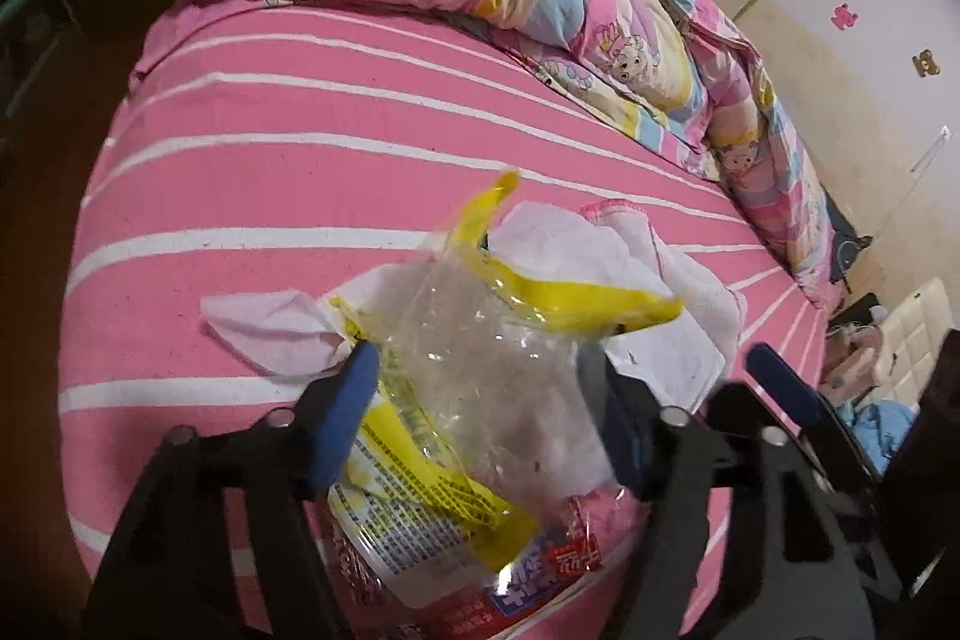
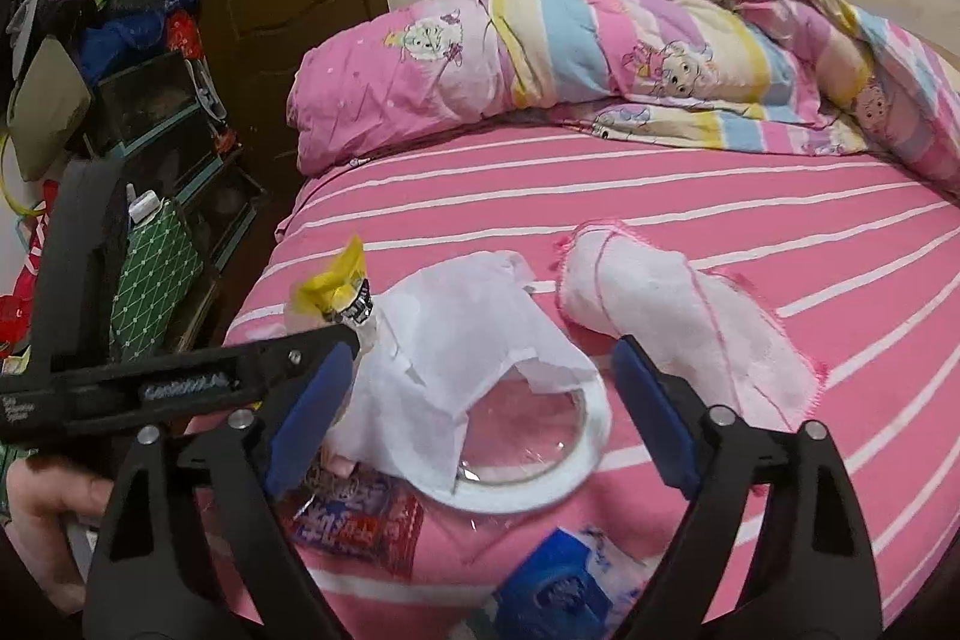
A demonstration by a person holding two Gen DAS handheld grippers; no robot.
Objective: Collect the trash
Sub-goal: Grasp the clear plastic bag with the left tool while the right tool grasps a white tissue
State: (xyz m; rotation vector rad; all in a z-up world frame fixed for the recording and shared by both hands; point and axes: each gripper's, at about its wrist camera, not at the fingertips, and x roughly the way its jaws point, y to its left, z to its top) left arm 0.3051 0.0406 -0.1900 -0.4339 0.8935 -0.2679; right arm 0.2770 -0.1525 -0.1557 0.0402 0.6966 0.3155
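A crumpled clear and yellow plastic wrapper (image 1: 480, 370) sits between the blue pads of my left gripper (image 1: 480, 388), whose jaws stand wide around it; whether the pads touch it I cannot tell. The wrapper's yellow top shows in the right wrist view (image 2: 336, 286). White tissue paper (image 2: 456, 334) lies on the bed, draped over a clear round lid with a white rim (image 2: 576, 466). My right gripper (image 2: 480, 400) is open above the tissue and lid. A red and blue snack packet (image 2: 360, 520) and a blue wrapper (image 2: 558, 586) lie near the bed's front edge.
A white cloth with pink stitching (image 2: 678, 322) lies right of the tissue. A rolled cartoon quilt (image 2: 600, 52) lies across the far side of the pink striped bed (image 2: 660, 178). Cluttered shelves (image 2: 144, 112) and a brown door (image 2: 282, 10) stand to the left.
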